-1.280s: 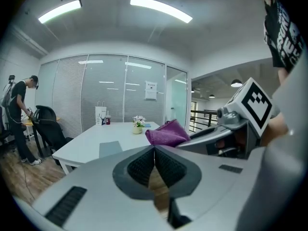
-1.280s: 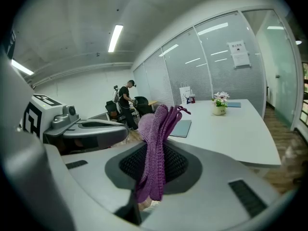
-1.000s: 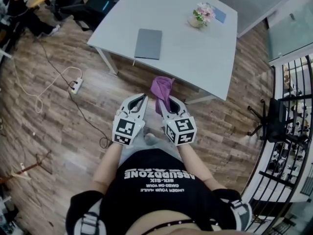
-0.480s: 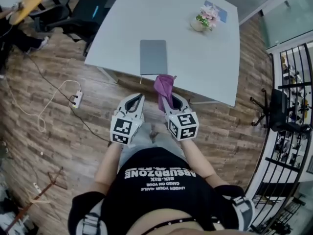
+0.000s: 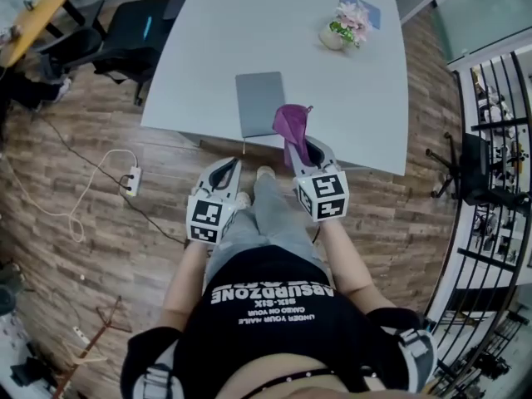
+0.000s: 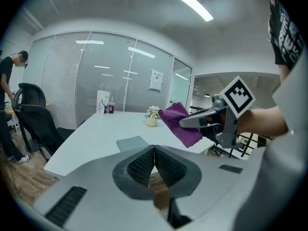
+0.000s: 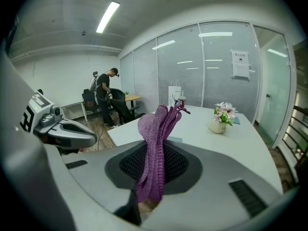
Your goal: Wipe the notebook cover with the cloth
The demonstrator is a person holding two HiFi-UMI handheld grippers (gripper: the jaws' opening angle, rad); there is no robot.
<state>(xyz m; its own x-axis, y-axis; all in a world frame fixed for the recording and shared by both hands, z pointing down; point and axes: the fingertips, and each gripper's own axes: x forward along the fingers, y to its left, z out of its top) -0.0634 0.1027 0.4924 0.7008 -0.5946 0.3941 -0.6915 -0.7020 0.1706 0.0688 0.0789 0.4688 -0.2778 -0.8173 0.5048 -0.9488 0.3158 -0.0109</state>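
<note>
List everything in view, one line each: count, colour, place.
table: one, white, ahead
notebook: one, grey, near table's front edge
cloth: one, purple, in right tongs
flowers: one pot, pink and white, table's far side
chairs: black, left of table; count unclear
power strip: one, white, floor at left
bystander: one, dark clothes, by far desk
left tongs: shut, empty
right tongs: shut on cloth
legs: grey trousers, between tongs
</note>
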